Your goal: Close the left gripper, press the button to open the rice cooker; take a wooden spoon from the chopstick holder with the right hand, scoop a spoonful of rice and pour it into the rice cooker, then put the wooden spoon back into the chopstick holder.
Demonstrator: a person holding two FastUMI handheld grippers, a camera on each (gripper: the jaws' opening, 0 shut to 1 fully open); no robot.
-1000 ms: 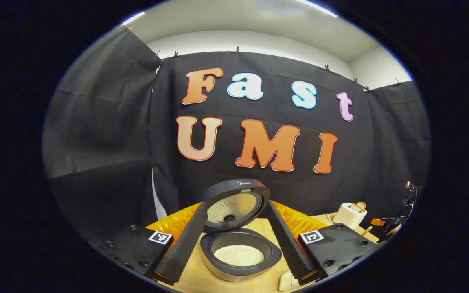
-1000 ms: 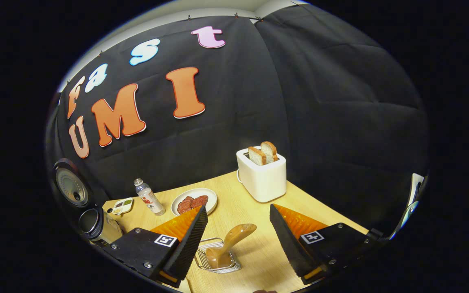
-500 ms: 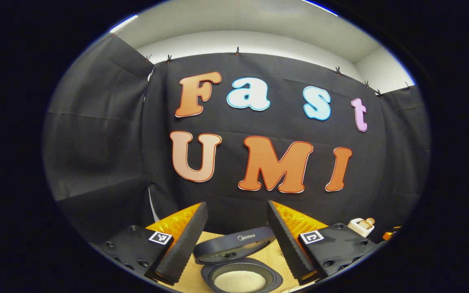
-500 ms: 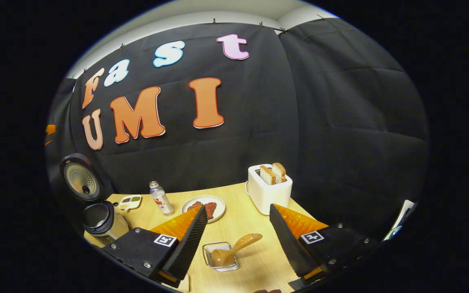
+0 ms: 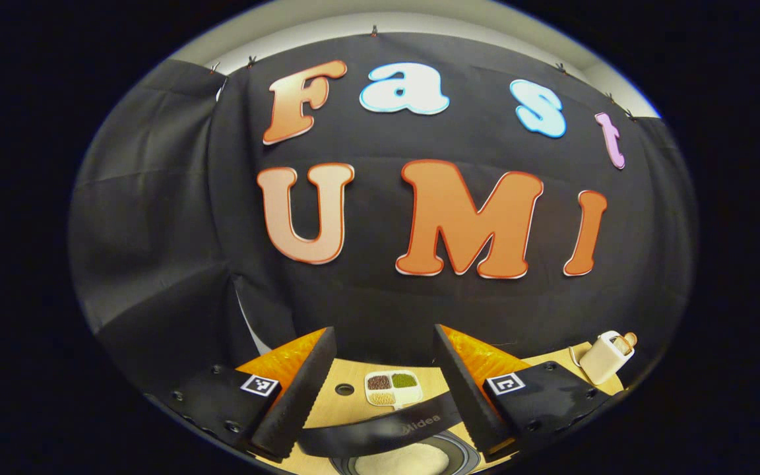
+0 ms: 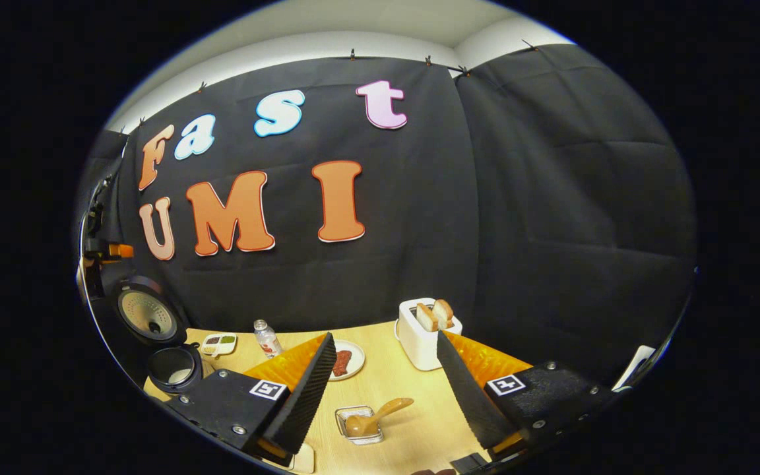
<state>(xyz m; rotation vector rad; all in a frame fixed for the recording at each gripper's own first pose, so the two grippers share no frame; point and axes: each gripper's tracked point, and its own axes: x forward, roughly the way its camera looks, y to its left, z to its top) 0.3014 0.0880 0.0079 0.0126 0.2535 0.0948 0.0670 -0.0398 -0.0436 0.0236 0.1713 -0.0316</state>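
The black rice cooker stands open. In the left gripper view its raised lid (image 5: 386, 427) crosses just below my open left gripper (image 5: 383, 333), with white rice in the pot (image 5: 413, 462) under it. In the right gripper view the cooker lid (image 6: 149, 315) and pot (image 6: 172, 366) sit at the far left, with the left gripper (image 6: 99, 251) above them. The wooden spoon (image 6: 375, 419) rests in the wire chopstick holder (image 6: 353, 430), handle slanting up to the right. My right gripper (image 6: 386, 336) hangs open above and short of it, holding nothing.
On the wooden table (image 6: 413, 429) stand a white toaster (image 6: 426, 324) with bread, a plate (image 6: 347, 359) of red food, a small bottle (image 6: 266, 338) and a divided dish (image 5: 391, 388) of grains behind the cooker. The toaster (image 5: 607, 356) sits at the right of the left gripper view.
The left gripper has moved forward over the open cooker, which has slid to the bottom of its view. The right gripper has drawn back and up from the spoon and holder.
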